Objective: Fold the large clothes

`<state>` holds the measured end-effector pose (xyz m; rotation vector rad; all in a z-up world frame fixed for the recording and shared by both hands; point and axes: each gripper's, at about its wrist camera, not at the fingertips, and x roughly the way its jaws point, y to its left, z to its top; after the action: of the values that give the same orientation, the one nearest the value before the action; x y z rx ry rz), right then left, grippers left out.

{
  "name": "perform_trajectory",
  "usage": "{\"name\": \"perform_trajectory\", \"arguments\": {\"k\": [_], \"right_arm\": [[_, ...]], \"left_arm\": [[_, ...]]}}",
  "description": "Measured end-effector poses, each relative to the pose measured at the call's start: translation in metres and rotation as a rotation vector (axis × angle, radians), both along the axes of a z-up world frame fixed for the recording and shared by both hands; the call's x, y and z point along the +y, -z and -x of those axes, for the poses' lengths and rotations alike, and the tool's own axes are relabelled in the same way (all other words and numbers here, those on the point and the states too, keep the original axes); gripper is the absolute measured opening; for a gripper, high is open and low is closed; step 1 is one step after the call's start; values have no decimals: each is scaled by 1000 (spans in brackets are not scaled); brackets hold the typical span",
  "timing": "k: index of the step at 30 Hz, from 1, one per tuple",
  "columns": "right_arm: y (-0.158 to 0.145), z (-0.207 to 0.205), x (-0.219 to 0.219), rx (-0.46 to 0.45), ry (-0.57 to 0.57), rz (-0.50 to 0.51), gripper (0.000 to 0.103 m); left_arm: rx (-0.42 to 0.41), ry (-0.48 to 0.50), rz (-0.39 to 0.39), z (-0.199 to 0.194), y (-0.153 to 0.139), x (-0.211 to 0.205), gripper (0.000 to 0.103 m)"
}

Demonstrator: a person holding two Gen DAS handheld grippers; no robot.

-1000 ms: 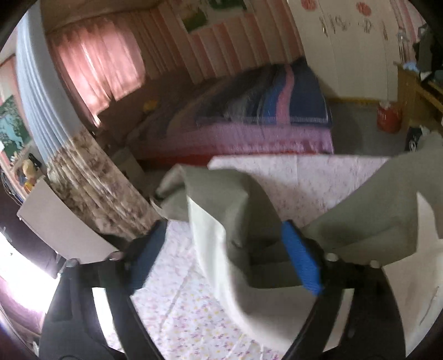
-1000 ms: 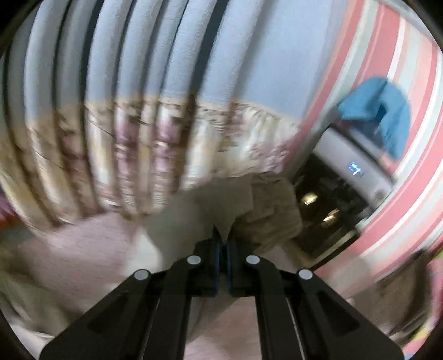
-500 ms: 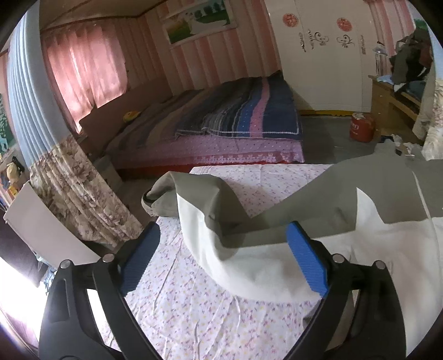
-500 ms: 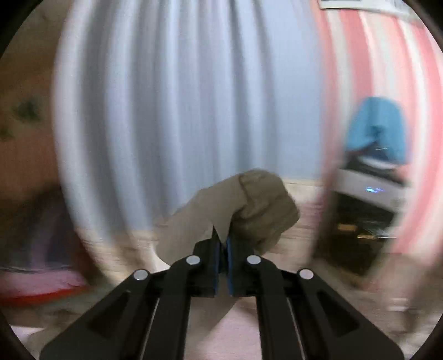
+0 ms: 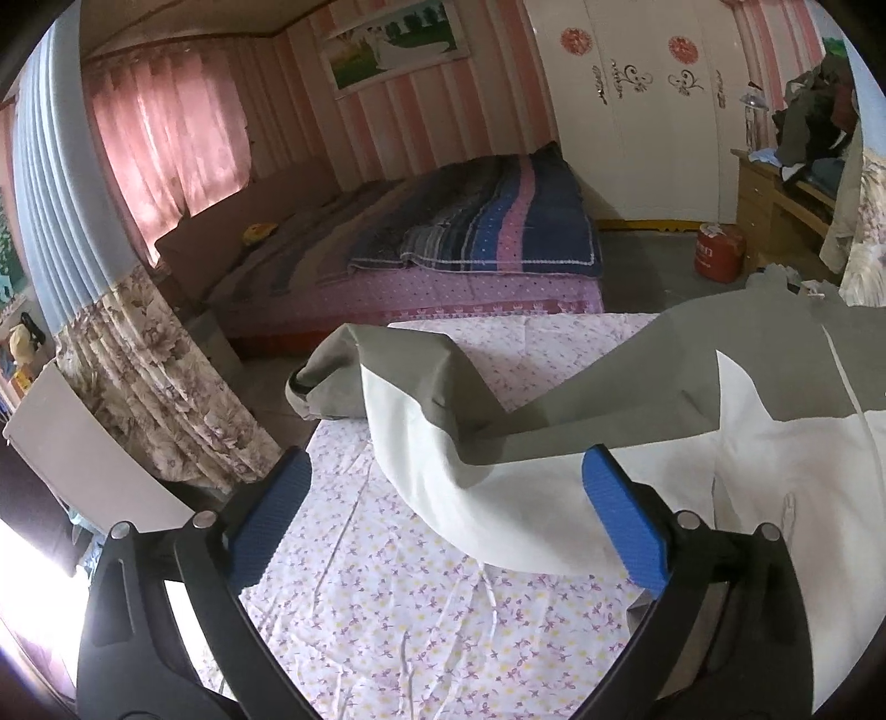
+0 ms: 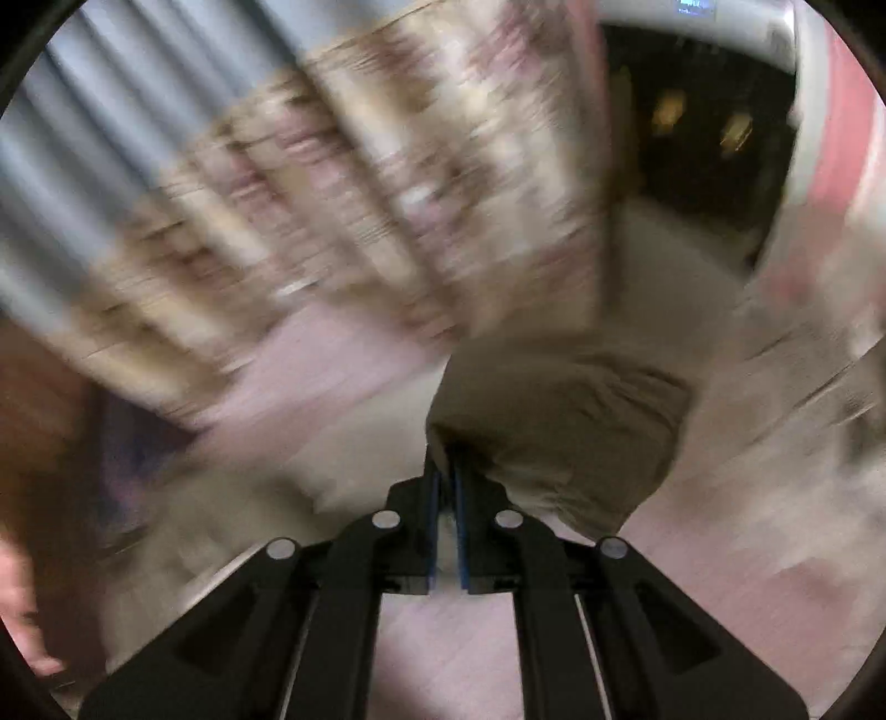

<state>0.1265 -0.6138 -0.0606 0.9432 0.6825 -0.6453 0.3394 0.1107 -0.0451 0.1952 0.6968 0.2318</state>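
- Nearest in the left wrist view, the left gripper (image 5: 446, 518) stands spread wide over the floral sheet (image 5: 398, 603), its two blue pads (image 5: 623, 523) apart with nothing pressed between them; its jaws have just been opening, and the cloth lies beyond and partly between the tips, not pinched.
- Just past those tips lies the one garment (image 5: 498, 498), a large piece in grey and cream, spread across the sheet from the left edge out to the far right; one sleeve-like end (image 5: 332, 382) is folded back on itself at the sheet's far left corner.
- In the right wrist view, which is heavily blurred, the right gripper (image 6: 447, 498) is clenched on a bunched fold of the same olive-grey cloth (image 6: 559, 437), which bulges to the right of the closed pads.
- To the left, beside the sheet, hangs one floral curtain (image 5: 149, 382) under a pale blue pleated one (image 5: 50, 183).
- Farther off stands one bed (image 5: 421, 277) with a pink dotted cover and one striped blue quilt (image 5: 498, 227).
- On the floor to the far right sits one red container (image 5: 719, 253), near a wooden desk (image 5: 775, 205) heaped with clothes.
- On the far walls: one pink curtain (image 5: 166, 133), one framed picture (image 5: 396, 47) and one white wardrobe (image 5: 637, 111) bearing two red round decals (image 5: 576, 40).
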Motion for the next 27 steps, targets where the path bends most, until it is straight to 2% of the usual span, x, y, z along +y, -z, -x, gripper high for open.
{"name": "perform_trajectory", "arguments": {"k": [3, 6, 7, 9, 12, 13, 15, 17, 18, 19, 20, 21, 22, 23, 24, 26, 27], "right_arm": [[28, 1, 50, -278, -115, -270, 7], [35, -27, 86, -484, -211, -479, 7], [28, -42, 97, -575, -257, -542, 7], [7, -69, 112, -702, -336, -630, 7], [-35, -106, 137, -939, -407, -749, 7], [-51, -121, 146, -1101, -421, -811, 7], [-67, -136, 155, -1185, -427, -797, 7], [-69, -157, 174, -1151, -383, -751, 7], [-64, -168, 180, -1121, -377, -766, 12], [-55, -185, 194, -1050, -389, -785, 25], [-49, -200, 205, -947, -415, -766, 66], [-45, -210, 218, -821, -422, -712, 91], [-45, -217, 236, -686, -427, -618, 91], [-48, -223, 251, -622, -459, -549, 91], [-55, -230, 272, -563, -540, -488, 91], [-69, -234, 292, -502, -631, -433, 91], [-85, -235, 303, -458, -690, -373, 91]], "left_arm": [[0, 14, 15, 3, -1, -6, 99], [-8, 27, 33, 9, -6, -10, 99], [-12, 31, 34, 11, -8, -11, 99], [-25, 34, 26, 15, -14, -13, 100], [-54, 22, 12, 22, -23, -12, 100], [-60, 17, 13, 23, -26, -10, 100], [-69, 1, 28, 26, -30, -4, 100], [-72, -11, 48, 27, -32, 1, 100], [-70, -19, 55, 27, -31, 4, 100], [-68, -26, 58, 27, -30, 6, 100], [-64, -34, 56, 26, -28, 7, 100], [-57, -40, 52, 25, -26, 9, 100], [-49, -45, 49, 24, -24, 10, 100], [-43, -49, 48, 23, -23, 10, 100], [-42, -51, 48, 23, -23, 10, 100], [-46, -51, 46, 24, -25, 8, 100], [-50, -47, 43, 25, -26, 4, 100]]}}
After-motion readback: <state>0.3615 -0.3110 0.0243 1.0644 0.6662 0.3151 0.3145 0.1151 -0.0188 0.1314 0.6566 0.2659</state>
